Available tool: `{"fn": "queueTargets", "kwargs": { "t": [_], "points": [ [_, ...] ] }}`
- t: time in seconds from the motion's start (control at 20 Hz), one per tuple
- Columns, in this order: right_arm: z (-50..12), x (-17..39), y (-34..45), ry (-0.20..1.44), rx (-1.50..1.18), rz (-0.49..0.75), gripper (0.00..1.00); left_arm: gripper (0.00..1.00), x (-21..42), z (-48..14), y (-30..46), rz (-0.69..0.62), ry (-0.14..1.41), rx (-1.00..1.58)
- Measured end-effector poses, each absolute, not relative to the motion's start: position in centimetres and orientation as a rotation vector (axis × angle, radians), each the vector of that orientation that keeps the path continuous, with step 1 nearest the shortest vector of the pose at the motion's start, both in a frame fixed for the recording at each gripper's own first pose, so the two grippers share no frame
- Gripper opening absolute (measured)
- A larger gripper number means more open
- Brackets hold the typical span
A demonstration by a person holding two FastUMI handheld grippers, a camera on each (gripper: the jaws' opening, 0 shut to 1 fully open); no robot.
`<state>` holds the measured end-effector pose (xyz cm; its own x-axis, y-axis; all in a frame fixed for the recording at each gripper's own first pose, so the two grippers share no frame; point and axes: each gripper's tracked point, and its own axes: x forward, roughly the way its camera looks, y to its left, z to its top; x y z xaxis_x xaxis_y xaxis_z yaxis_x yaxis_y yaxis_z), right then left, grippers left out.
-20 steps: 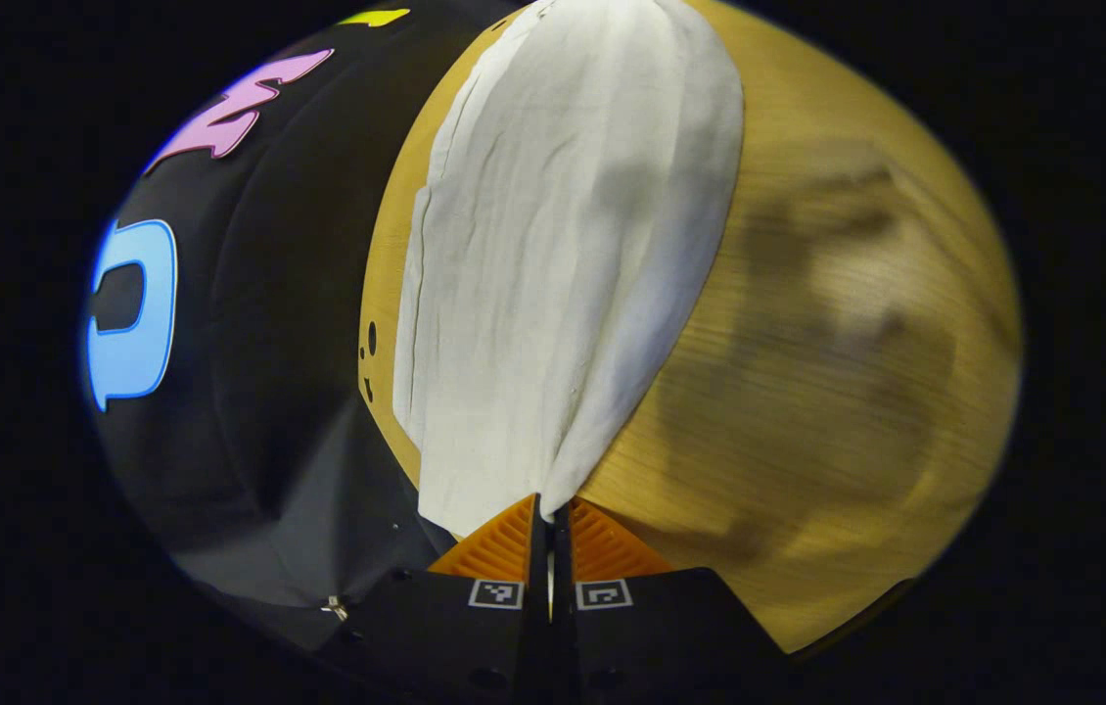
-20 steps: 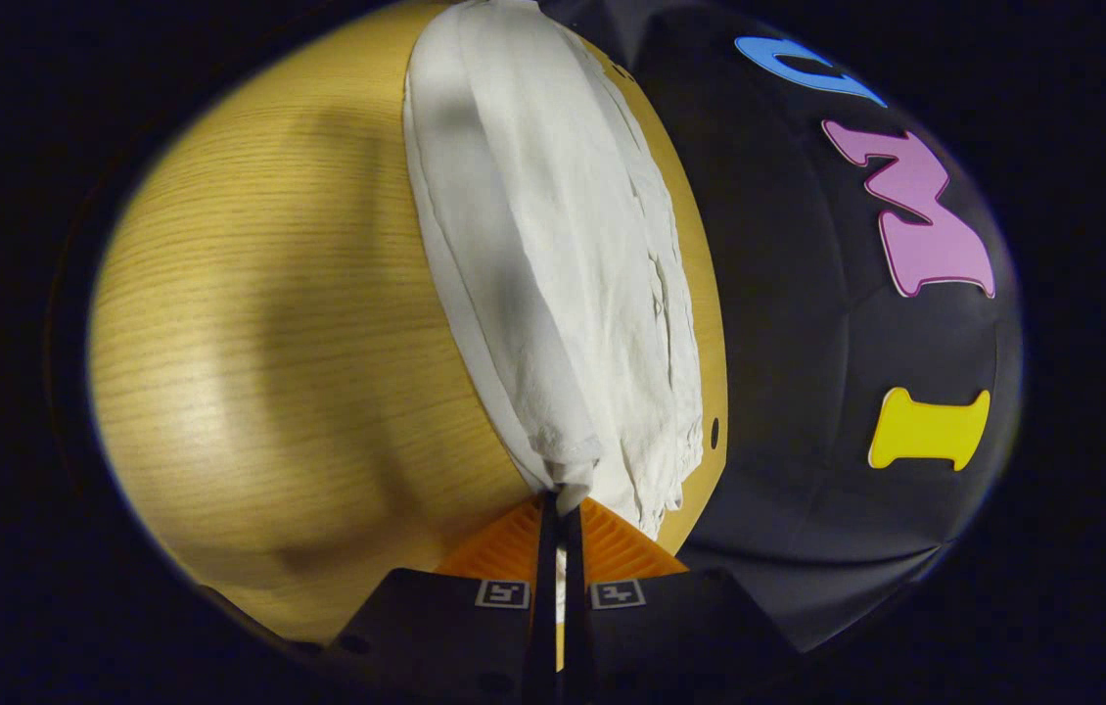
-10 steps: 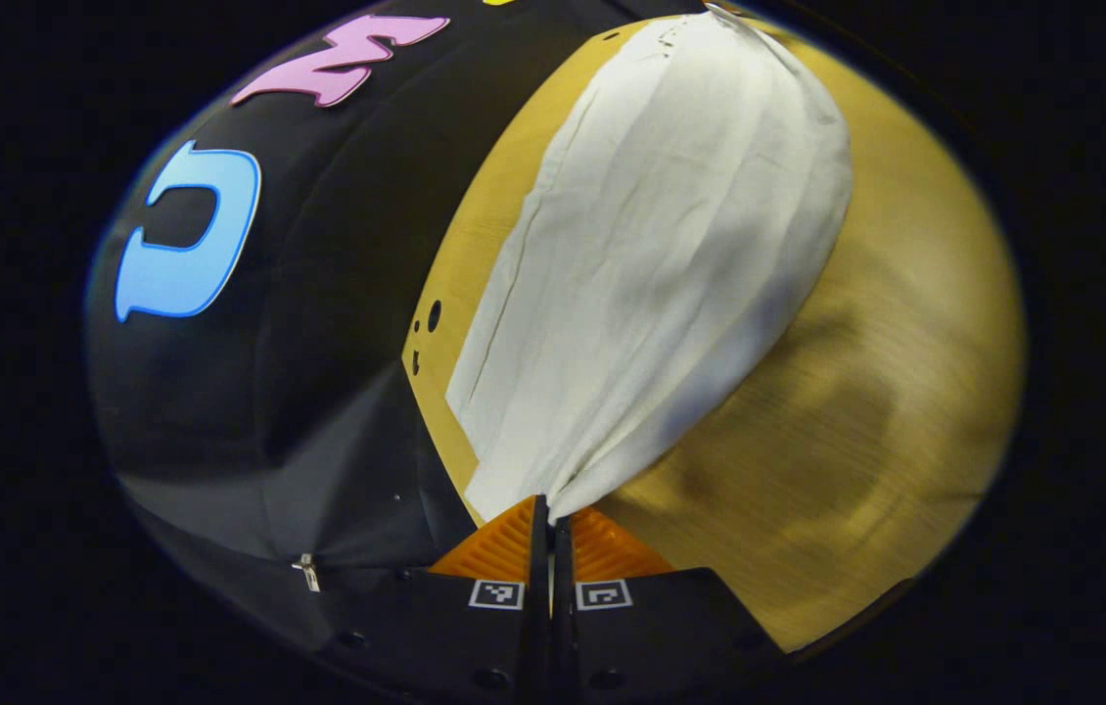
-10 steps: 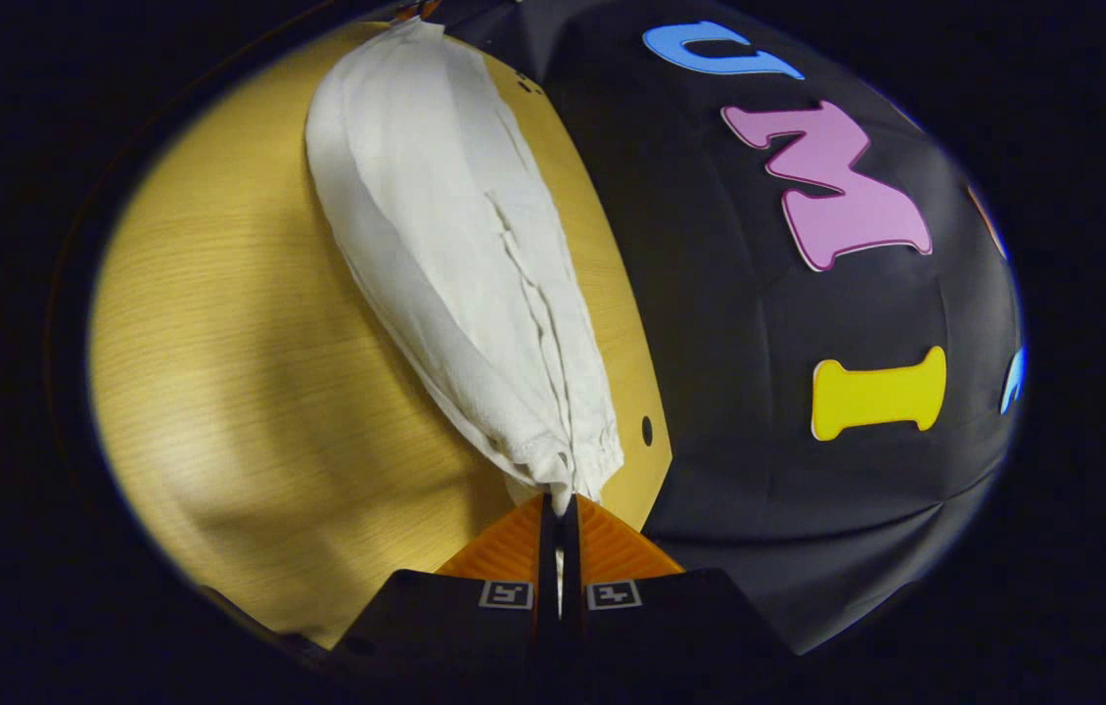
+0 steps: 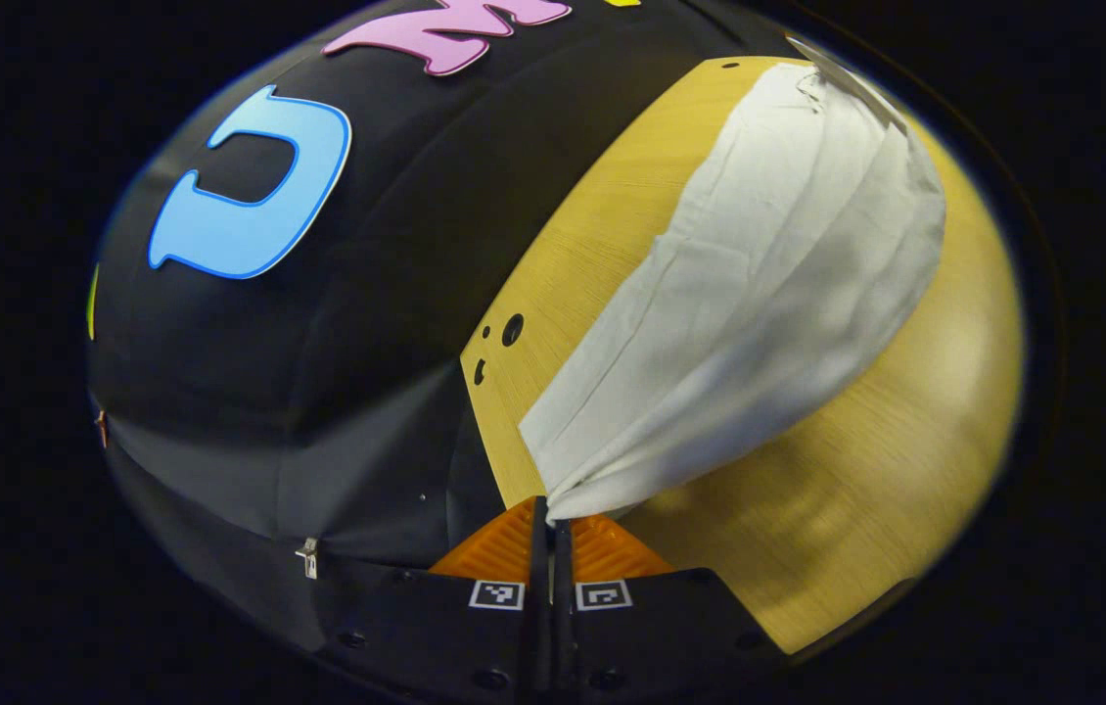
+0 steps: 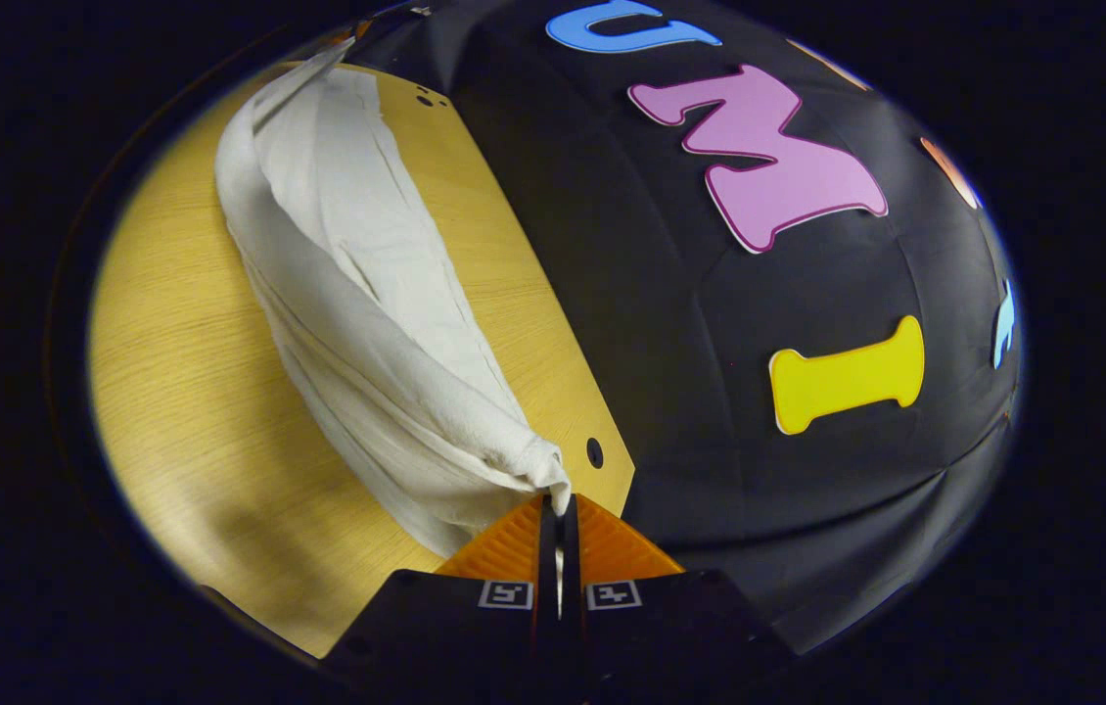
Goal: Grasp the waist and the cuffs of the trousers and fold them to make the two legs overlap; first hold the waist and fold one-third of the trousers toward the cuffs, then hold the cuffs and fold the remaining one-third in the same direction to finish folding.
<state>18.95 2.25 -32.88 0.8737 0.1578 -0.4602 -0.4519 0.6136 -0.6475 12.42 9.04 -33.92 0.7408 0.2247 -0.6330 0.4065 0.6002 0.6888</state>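
Observation:
White trousers (image 5: 768, 294) stretch away from my left gripper (image 5: 551, 507) across the wooden table (image 5: 866, 490), lifted at the near end. The left gripper is shut on one end of the cloth, which bunches to a point between its fingers. In the right gripper view the same trousers (image 6: 357, 323) run up and to the left over the table (image 6: 181, 392), with a gathered, crinkled edge pinched in my right gripper (image 6: 558, 507), which is shut on it. The far end of the cloth in each view reaches the top of the picture, where a small part of the other gripper peeks in.
The table's far edge (image 5: 553, 245) runs along the booth's black cloth wall (image 5: 357, 294). Small round holes (image 5: 512, 329) sit near that edge, one of them (image 6: 594, 452) close to my right gripper. Bare wood lies on the near side of the trousers.
Both grippers have swung toward the table's far edge, still shut on the trousers. The cloth now lies more slanted in each view, and more of the black wall shows.

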Motion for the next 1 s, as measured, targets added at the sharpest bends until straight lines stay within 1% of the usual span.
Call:
{"fn": "queueTargets", "kwargs": {
  "t": [0.25,0.35,0.4,0.45,0.8,0.9,1.0],
  "points": [
    [-33.0,22.4,2.2,0.417,-0.713,0.290,0.05,0.05,15.7,-34.3,9.0,-0.069,0.768,0.862],
    [-33.9,23.4,2.5,0.454,-0.662,0.284,0.05,0.05,17.0,-34.8,9.1,-0.044,0.780,0.819],
    [-34.4,23.9,2.8,0.466,-0.648,0.286,0.00,0.05,17.6,-35.2,9.1,-0.035,0.785,0.795],
    [-35.0,24.4,2.9,0.478,-0.646,0.288,0.05,0.05,18.1,-35.7,9.1,-0.028,0.794,0.775],
    [-39.9,27.3,4.2,0.593,-0.611,0.300,0.05,0.05,21.0,-39.6,9.4,-0.015,0.903,0.679],
    [-41.0,27.5,4.1,0.619,-0.597,0.298,0.05,0.05,21.5,-40.5,9.0,-0.010,0.926,0.653],
    [-41.4,27.4,4.1,0.640,-0.567,0.296,0.07,0.05,22.1,-41.2,9.0,-0.019,0.939,0.654]
  ]
}}
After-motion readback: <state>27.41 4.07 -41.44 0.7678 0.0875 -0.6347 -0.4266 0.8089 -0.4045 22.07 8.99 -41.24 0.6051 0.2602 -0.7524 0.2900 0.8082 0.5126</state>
